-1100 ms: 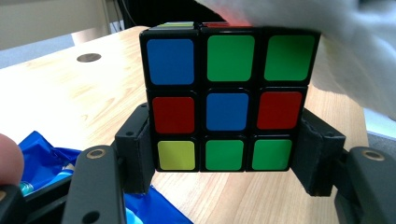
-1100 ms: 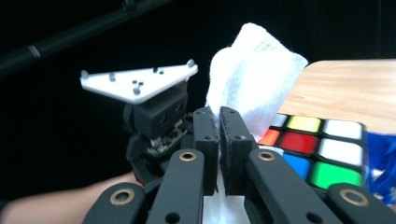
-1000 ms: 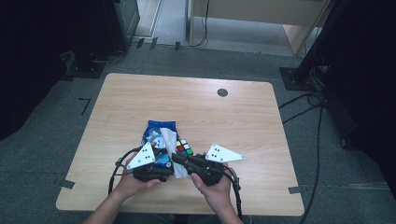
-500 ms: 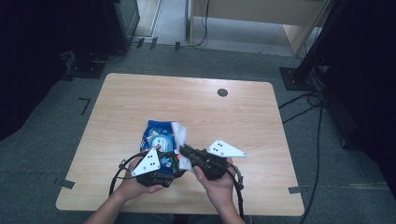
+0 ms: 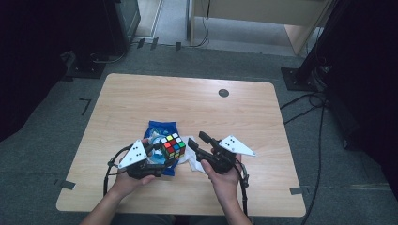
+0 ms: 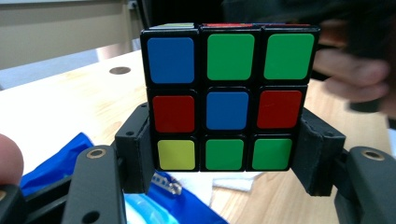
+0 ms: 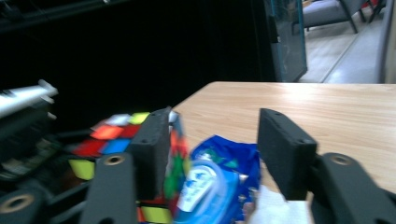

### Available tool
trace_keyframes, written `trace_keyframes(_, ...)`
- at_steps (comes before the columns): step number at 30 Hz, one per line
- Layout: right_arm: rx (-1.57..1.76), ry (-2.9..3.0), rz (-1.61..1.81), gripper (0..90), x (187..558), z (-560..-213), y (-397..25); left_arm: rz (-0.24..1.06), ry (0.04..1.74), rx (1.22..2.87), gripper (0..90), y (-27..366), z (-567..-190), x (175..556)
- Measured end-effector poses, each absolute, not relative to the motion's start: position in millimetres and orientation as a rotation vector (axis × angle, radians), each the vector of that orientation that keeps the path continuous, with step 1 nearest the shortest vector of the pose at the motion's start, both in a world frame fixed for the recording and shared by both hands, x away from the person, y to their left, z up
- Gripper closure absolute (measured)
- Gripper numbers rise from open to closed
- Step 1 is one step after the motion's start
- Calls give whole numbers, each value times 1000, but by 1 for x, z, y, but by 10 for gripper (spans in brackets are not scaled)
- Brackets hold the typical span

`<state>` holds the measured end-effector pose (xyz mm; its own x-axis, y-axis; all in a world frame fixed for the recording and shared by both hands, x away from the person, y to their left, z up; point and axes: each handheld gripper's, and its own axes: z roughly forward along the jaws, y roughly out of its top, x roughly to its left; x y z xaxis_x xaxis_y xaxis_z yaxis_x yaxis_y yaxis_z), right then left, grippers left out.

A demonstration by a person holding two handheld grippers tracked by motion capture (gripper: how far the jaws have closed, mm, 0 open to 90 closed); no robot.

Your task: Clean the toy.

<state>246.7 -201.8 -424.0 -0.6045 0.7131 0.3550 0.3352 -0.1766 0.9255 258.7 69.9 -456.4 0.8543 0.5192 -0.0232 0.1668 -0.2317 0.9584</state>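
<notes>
A scrambled Rubik's cube (image 5: 173, 146) is held just above the table's front middle. My left gripper (image 5: 162, 151) is shut on it, with one jaw pressed on each side of the cube (image 6: 229, 100). A little right of the cube, my right gripper (image 5: 201, 144) is open with nothing between its jaws. In the right gripper view, the cube (image 7: 112, 135) sits left of the right gripper (image 7: 217, 149). A blue snack packet (image 5: 160, 129) lies on the table under and behind the cube, and the same packet (image 7: 219, 177) lies below the open jaws.
A crumpled white tissue (image 5: 192, 158) lies beside the packet under the right gripper. The wooden table (image 5: 141, 101) has a dark round cable hole (image 5: 224, 93) near its far edge. Dark stands and cables surround the table on the floor.
The cube has come up out of the huddle of both grippers, held by the left one. The right gripper has drawn back to the right, off the cube.
</notes>
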Motion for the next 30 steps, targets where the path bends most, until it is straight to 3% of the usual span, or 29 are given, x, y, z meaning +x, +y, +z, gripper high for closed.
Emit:
trace_keyframes(8, 1223, 1949, 1826, 183, 235, -420, -166, 450, 508, 1823, 343, 50, -455, 245)
trace_keyframes(11, 1283, 1975, 1724, 201, 237, -428, -160, 451, 488, 1827, 343, 45, -454, 242)
trace_keyframes(15, 1311, 1955, 1693, 339, 233, -429, -162, 424, 500, 1833, 341, 42, -457, 244)
trace_keyframes(18, 1334, 1973, 1671, 344, 236, -430, -166, 386, 524, 1838, 331, 40, -459, 246)
trace_keyframes(23, 1370, 1871, 1671, 344, 243, -430, -181, 389, 562, 1841, 174, 44, -459, 248)
trace_keyframes(30, 1403, 1665, 1400, 344, 266, -445, -228, 401, 658, 1807, 136, 65, -456, 256)
